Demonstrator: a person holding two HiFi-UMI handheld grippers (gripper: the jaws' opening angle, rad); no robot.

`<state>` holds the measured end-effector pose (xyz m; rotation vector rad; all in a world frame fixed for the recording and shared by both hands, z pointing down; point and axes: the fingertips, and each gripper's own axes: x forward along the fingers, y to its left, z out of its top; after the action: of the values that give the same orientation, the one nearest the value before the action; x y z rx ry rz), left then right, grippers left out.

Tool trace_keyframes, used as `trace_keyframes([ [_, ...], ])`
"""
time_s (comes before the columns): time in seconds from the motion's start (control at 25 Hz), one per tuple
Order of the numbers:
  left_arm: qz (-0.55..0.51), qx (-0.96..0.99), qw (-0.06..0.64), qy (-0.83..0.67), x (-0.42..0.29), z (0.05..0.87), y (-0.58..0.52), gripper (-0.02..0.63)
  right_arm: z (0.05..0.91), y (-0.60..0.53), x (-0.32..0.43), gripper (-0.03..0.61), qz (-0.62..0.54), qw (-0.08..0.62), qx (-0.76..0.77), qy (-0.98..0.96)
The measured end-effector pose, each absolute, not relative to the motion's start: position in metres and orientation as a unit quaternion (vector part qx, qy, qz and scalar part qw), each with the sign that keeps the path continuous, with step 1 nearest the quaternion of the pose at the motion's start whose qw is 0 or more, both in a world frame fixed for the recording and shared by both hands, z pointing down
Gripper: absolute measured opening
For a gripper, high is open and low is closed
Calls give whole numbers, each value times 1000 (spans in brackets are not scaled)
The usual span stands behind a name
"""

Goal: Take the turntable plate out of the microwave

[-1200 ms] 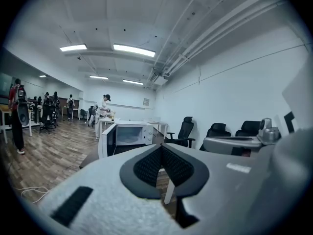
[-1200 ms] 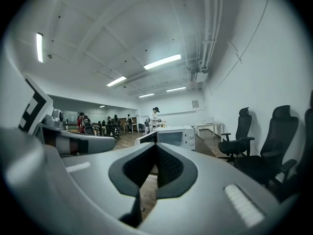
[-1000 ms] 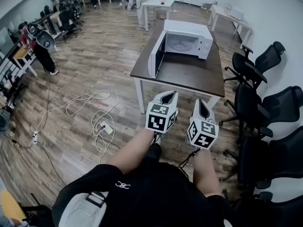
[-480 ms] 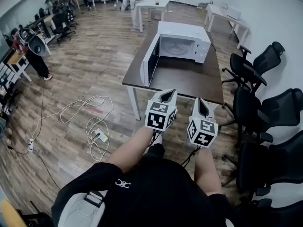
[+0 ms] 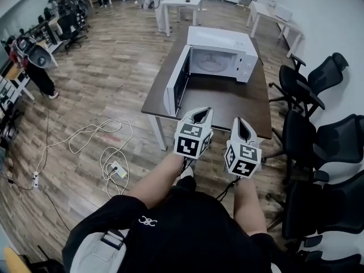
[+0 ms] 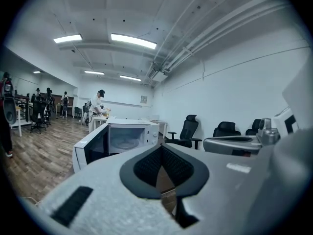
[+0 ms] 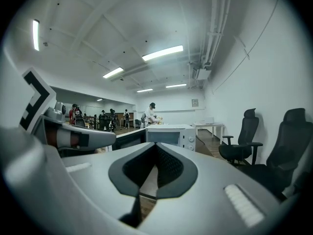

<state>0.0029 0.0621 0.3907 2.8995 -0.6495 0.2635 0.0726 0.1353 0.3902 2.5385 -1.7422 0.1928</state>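
A white microwave (image 5: 219, 49) stands at the far end of a dark brown table (image 5: 227, 104), its door (image 5: 175, 87) swung open to the left. The glass turntable plate (image 5: 211, 66) lies inside the cavity and also shows in the left gripper view as the plate (image 6: 125, 143). My left gripper (image 5: 200, 116) and right gripper (image 5: 241, 124) hover side by side over the table's near edge, well short of the microwave. Both are shut, with nothing held. The left gripper (image 6: 161, 147) points at the microwave (image 6: 128, 136); the right gripper (image 7: 155, 145) faces the microwave (image 7: 171, 135) too.
Black office chairs (image 5: 318, 78) line the table's right side. Loose cables and a power strip (image 5: 114, 152) lie on the wooden floor at the left. White tables (image 5: 176, 4) and several people stand at the far end of the room.
The table and microwave have come nearer and lower in the head view as the person moves toward them. Both grippers travel along, side by side and still shut.
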Motion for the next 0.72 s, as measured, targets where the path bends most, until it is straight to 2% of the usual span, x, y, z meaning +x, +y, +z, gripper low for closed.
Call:
trace_keyframes([
  [0.72,116,963,112,-216,96,414,-83,8,419,-12,165,8,106,68,822,-556],
])
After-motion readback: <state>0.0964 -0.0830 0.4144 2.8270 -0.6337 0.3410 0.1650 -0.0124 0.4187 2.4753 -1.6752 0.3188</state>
